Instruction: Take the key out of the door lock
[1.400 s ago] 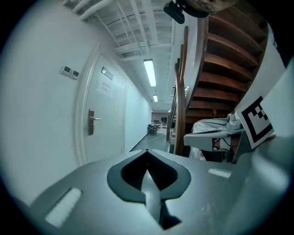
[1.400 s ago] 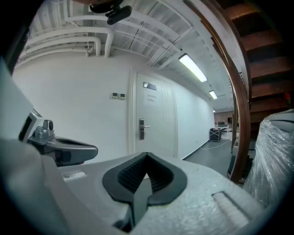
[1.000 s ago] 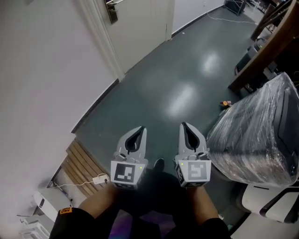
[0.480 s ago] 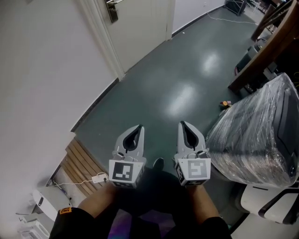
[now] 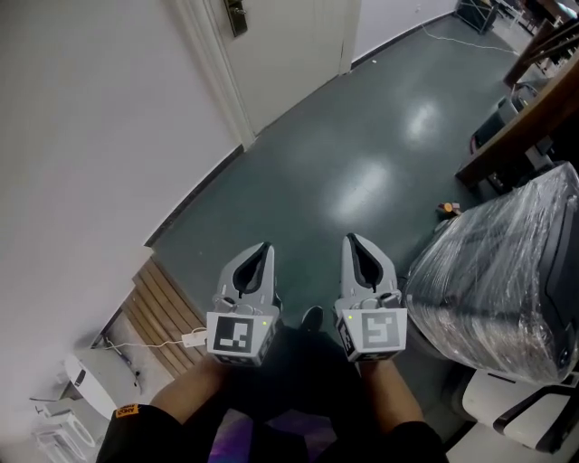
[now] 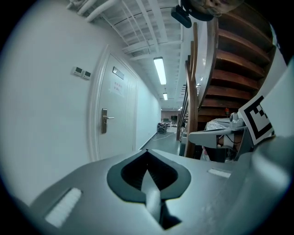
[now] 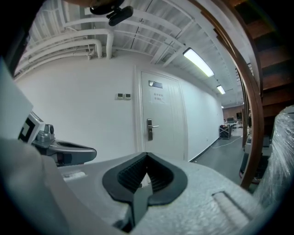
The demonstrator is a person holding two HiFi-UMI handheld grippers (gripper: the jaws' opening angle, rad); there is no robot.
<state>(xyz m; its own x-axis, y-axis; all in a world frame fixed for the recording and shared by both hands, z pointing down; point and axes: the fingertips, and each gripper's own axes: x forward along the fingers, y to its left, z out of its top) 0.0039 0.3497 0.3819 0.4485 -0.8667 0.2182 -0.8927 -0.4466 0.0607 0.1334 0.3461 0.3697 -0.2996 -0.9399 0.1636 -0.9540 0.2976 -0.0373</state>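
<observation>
The fingers (image 6: 94, 186) of the left gripper (image 5: 257, 264) were pressed together with nothing between them, and the right gripper (image 5: 360, 257) was clenched and empty in the same way. Both were held low and side by side over the dark floor (image 5: 344, 172), aimed along the white wall (image 5: 90, 136) towards the white door (image 5: 294, 54), which stood well apart from them.

On that door sat the lock plate (image 5: 236, 15) with its handle (image 7: 155, 126). The key itself was too small to make out in any view; it would be at that plate, by the handle.

As a judgement, none of the task was done: the walk up to the door, the grip on the key and the pull were all left. The key's direction could not be read. A key seated in such a lock would likely lie level, its long axis square to the door face, its head pointing out into the corridor.
</observation>
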